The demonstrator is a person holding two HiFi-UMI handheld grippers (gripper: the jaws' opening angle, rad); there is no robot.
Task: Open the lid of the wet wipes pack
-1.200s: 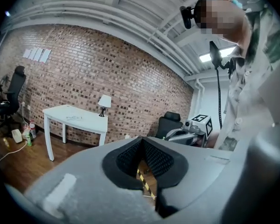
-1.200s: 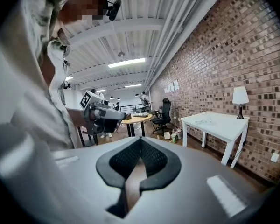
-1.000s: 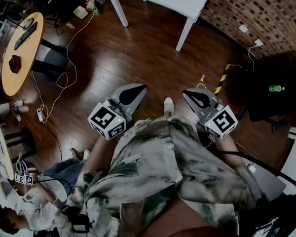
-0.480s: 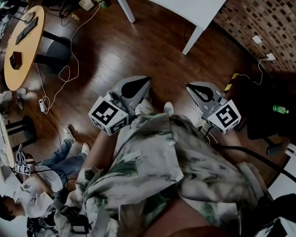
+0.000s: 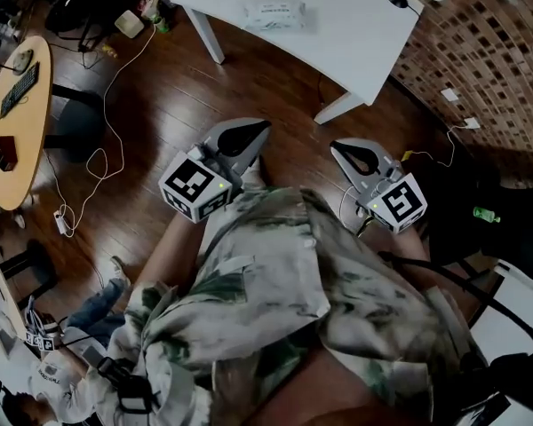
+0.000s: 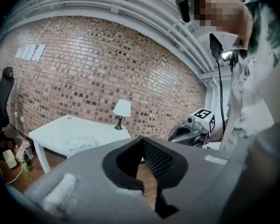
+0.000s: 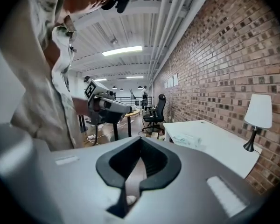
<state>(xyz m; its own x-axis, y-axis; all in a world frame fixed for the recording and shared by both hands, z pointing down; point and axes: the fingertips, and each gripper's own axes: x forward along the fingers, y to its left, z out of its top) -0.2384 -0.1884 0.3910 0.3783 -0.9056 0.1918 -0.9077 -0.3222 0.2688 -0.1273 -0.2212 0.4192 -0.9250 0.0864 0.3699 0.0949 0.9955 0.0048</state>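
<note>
Wipes pack (image 5: 275,14): comes fully into head view now, flat on table (image 5: 364,34), well ahead of left gripper (image 5: 246,138) and right gripper (image 5: 351,155). Left gripper view: shows pack far off on the table, jaws pressed together, empty. Right gripper view: same, jaws closed on nothing. Suggests approach under way, opening not begun.

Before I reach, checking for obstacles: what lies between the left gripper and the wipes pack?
Head view: only bare wood floor, then white tabletop, between left gripper and wet wipes pack.
</note>
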